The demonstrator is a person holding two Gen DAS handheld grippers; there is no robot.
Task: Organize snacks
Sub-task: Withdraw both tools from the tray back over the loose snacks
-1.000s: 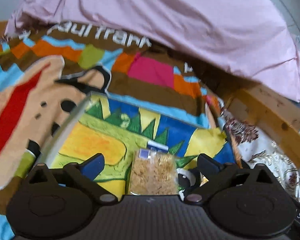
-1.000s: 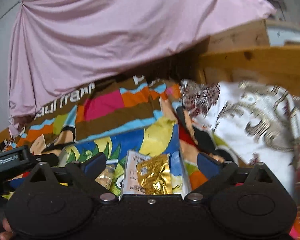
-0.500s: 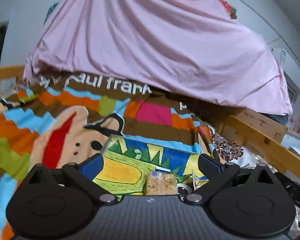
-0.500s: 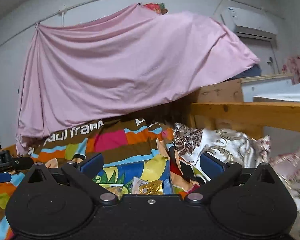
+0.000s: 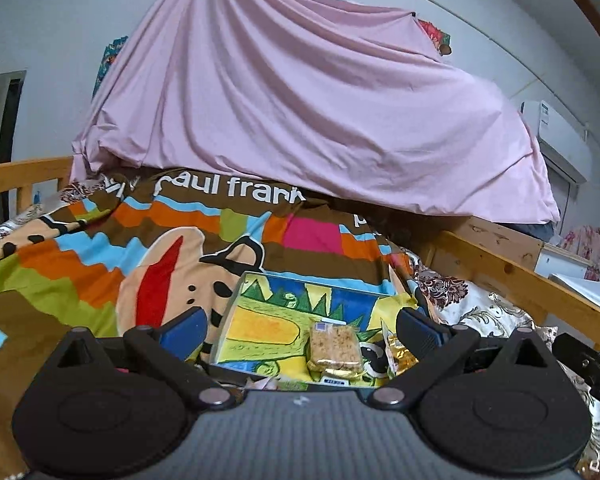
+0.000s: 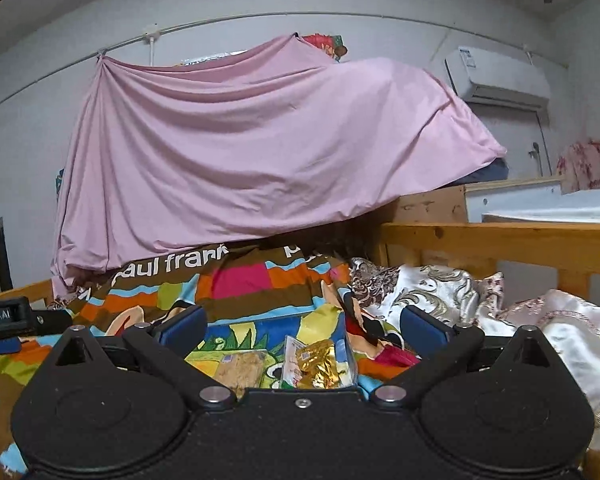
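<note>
Both the left hand-held gripper [image 5: 298,326] and right hand-held gripper [image 6: 303,326] gape wide, empty. The clear-wrapped, crumbly brown snack bar [image 5: 334,347] looks light, brittle; best pinched across its short sides.

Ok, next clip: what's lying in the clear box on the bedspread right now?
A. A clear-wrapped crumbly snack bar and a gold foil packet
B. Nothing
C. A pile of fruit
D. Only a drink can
A: the left wrist view shows the snack bar lying in the clear box with the gold foil packet beside it; both the left gripper and right gripper are open and hold nothing.
</note>
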